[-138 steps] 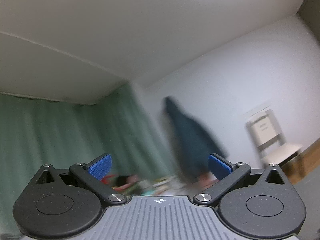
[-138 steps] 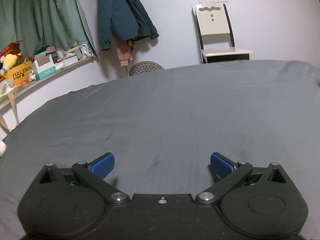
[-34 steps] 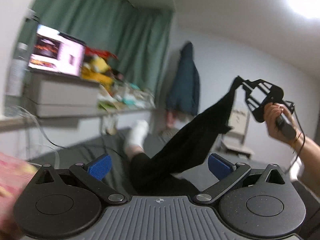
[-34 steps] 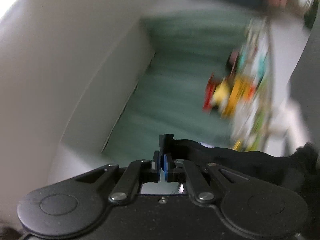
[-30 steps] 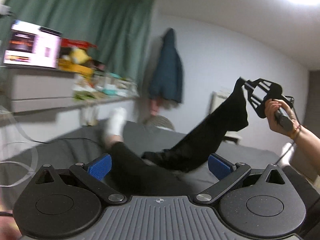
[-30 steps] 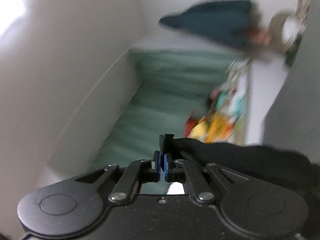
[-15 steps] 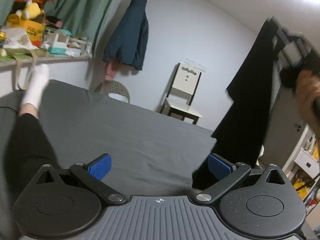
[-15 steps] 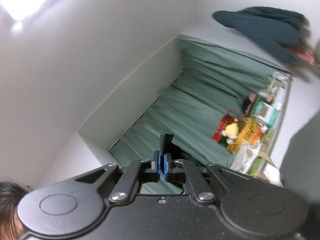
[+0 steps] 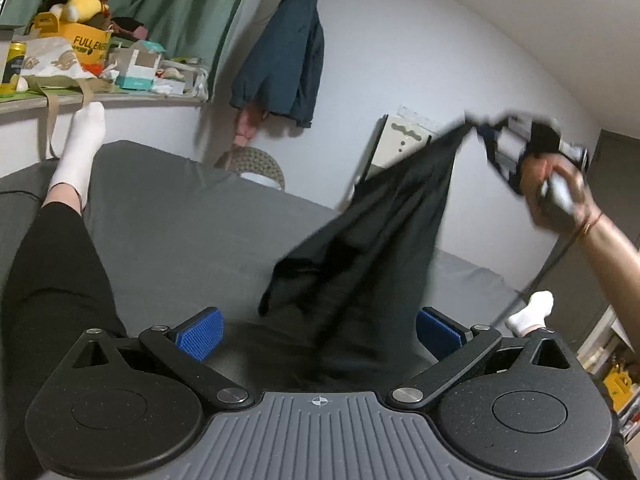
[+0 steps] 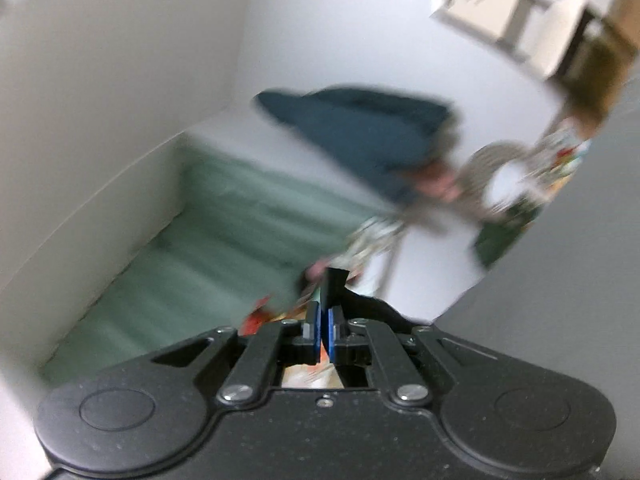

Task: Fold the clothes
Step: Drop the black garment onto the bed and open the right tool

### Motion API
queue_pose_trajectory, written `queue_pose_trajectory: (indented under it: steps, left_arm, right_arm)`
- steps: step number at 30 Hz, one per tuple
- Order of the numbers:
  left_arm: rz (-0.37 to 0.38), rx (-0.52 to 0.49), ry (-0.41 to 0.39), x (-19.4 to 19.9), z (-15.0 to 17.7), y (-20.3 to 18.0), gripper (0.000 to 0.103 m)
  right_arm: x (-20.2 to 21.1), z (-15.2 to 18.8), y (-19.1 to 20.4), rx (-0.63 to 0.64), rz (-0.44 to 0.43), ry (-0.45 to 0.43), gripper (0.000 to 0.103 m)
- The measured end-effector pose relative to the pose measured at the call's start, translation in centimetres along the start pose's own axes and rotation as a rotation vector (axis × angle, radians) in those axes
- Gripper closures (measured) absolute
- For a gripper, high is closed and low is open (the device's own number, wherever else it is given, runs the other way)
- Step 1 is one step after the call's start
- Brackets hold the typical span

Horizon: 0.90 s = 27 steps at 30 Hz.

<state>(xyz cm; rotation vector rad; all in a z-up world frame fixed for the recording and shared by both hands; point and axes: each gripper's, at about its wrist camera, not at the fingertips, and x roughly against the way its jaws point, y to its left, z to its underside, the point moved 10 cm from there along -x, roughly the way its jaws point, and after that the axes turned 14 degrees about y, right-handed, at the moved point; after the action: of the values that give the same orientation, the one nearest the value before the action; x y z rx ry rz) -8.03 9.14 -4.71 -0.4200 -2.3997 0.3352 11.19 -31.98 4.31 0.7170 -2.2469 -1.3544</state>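
Step in hand, by judgement: lifting and shaking out the garment ahead of laying it flat. No fold has been made.

Right tongs: pressed together on a corner of the limp black fabric garment. In the right wrist view a small black tab of cloth stands up between the blue pads at 12 o'clock from the tongs, with more cloth trailing off toward 3 o'clock. In the left wrist view these tongs appear at 2 o'clock, blurred, held in the person's right hand, well above the bed.

Garment: hangs from that raised corner and drapes down toward 6 o'clock. Its lower part is bunched over the dark grey bedsheet and the person's lap, just ahead of the left tongs. Its type (trousers or top) cannot be told.

Left tongs: spread wide, holding nothing. The lower folds of the garment lie in front of the gap; whether cloth touches either blue pad cannot be told.

Surroundings: the person's black-clad leg with a white sock stretches along the bed at 10 o'clock. A dark teal jacket hangs on the wall at 12 o'clock.

Next move, by judgement: the left tongs should find a second corner or hem of the hanging cloth and close on it, so both can spread the garment taut and lower it flat on the sheet. The bunched lower folds make picking a single layer the difficult part.
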Motion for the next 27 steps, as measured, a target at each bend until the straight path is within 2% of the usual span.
queue_pose_trajectory:
  steps: [3,5,6,7,9,11,14,16,19,22,25,27]
  left_arm:
    - [0.003,-0.009,0.038,-1.0,0.6,-0.3,0.000]
    - [0.007,-0.017,0.073,-2.0,0.9,-0.6,0.000]
    - [0.009,-0.021,0.094,-2.7,1.0,-0.9,0.000]
    - [0.012,-0.025,0.114,-3.4,1.1,-1.1,0.000]
    - [0.009,-0.036,0.146,-4.9,0.9,-1.6,0.000]
    - [-0.025,-0.046,0.177,-6.6,0.5,-1.9,0.000]
    - [-0.084,-0.040,0.226,-9.4,0.3,-1.9,0.000]
    - [-0.135,-0.031,0.263,-11.4,0.3,-1.5,0.000]
    - [-0.214,-0.037,0.316,-14.1,0.6,-0.8,0.000]
    - [-0.311,-0.177,0.363,-16.4,1.2,-0.4,0.001]
    - [-0.410,-0.373,0.373,-17.5,1.5,-0.8,0.003]
    - [-0.434,-0.450,0.387,-17.8,1.9,-1.2,0.006]
  right_arm:
    - [2.0,0.7,-9.8,-0.085,0.280,-0.039,0.095]
    - [3.4,2.1,-15.1,-0.151,0.411,-0.023,0.094]
    - [4.0,2.9,-17.6,-0.184,0.465,-0.009,0.087]
    - [4.7,3.8,-19.5,-0.213,0.512,0.004,0.072]
    - [5.4,5.7,-21.6,-0.237,0.556,0.033,0.063]
    - [5.6,7.9,-21.2,-0.202,0.550,0.090,0.062]
    - [3.3,11.1,-18.6,-0.096,0.513,0.217,0.061]
    - [1.1,13.6,-15.0,0.052,0.475,0.338,0.061]
    - [-2.1,17.5,-10.7,0.313,0.492,0.492,0.061]
    - [-1.1,21.0,-9.2,0.477,0.522,0.585,0.060]
    - [2.3,22.0,-9.5,0.457,0.496,0.617,0.058]
    - [2.8,22.0,-9.3,0.422,0.471,0.621,0.058]
